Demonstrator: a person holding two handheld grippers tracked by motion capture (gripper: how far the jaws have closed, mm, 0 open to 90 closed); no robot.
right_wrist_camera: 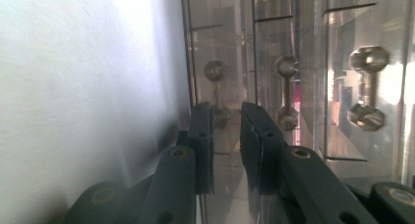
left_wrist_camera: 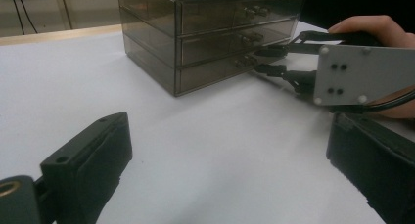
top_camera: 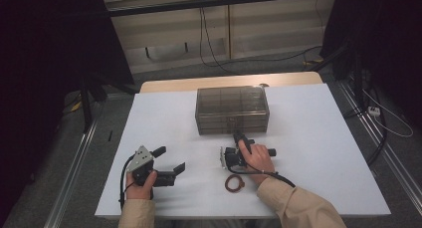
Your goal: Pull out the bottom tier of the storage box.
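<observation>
Drawer box (top_camera: 232, 110), smoky clear plastic, stands near the far middle of the white table (top_camera: 318, 153), front toward the person. High view: right gripper (top_camera: 240, 140) lies on its side, jaws pointing at the bottom drawer front, right hand (top_camera: 259, 158) on its body; a brown ring (top_camera: 235, 182) lies on the table just beside that wrist. Left gripper (top_camera: 171, 159) rests at the near left, well apart from the box, jaws spread wide with nothing between them, left hand (top_camera: 141, 180) on the handle. Left gripper view: box (left_wrist_camera: 210, 35) shows three tiers of drawers, all pushed in, each with a dumbbell-shaped pull; contents cannot be made out through the tinted walls. Right gripper (left_wrist_camera: 271, 60) has its tips at the pull of the bottom drawer (left_wrist_camera: 220, 70). Right gripper view (turned sideways): the two jaws stand narrow, a slim gap between the pads, at the bottom drawer's pull (right_wrist_camera: 216, 94); one knob of the pull is hidden behind the tips, so whether the pads press on it I cannot tell. Two more pulls (right_wrist_camera: 287, 92) show farther along.
</observation>
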